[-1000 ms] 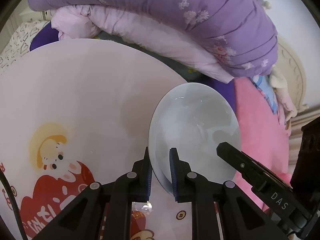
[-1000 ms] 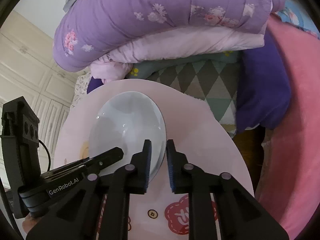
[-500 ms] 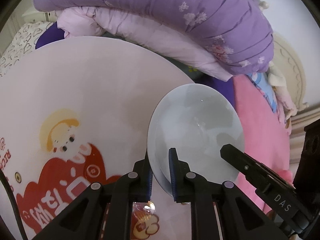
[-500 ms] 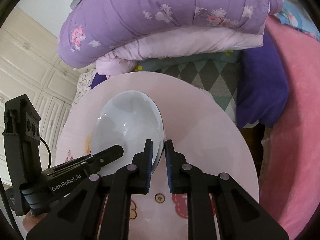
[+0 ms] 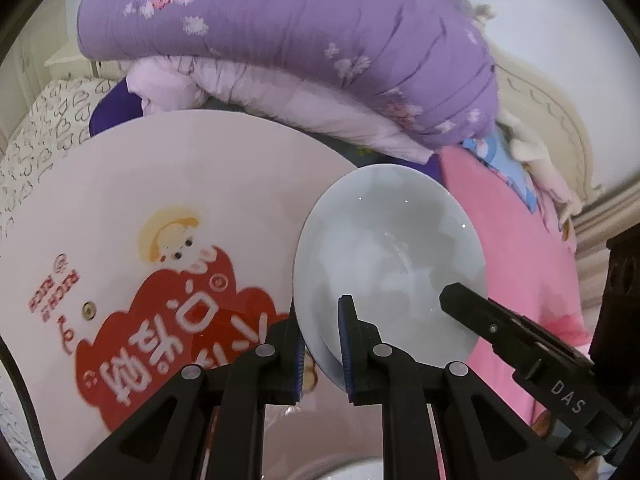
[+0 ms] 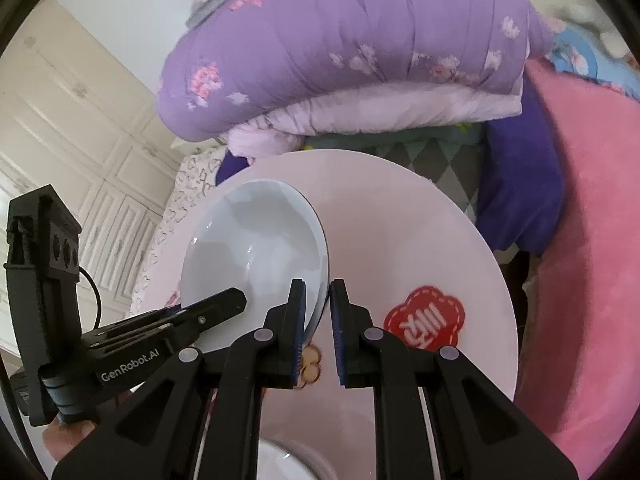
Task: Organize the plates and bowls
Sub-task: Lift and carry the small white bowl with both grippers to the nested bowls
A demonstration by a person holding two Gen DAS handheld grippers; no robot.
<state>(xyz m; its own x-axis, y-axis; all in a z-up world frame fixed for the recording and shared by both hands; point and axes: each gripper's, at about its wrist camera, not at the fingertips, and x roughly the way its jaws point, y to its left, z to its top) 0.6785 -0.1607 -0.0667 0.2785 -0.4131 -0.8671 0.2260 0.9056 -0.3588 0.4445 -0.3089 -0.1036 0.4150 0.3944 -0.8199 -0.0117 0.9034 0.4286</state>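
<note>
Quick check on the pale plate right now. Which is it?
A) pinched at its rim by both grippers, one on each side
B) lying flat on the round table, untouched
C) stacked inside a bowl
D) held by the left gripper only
A: the left gripper clamps the plate at its near rim, and the right gripper pinches the opposite edge, above the round table.

plate [image 5: 384,248] above table [image 5: 168,168], bedding [image 5: 280,40] behind
</note>
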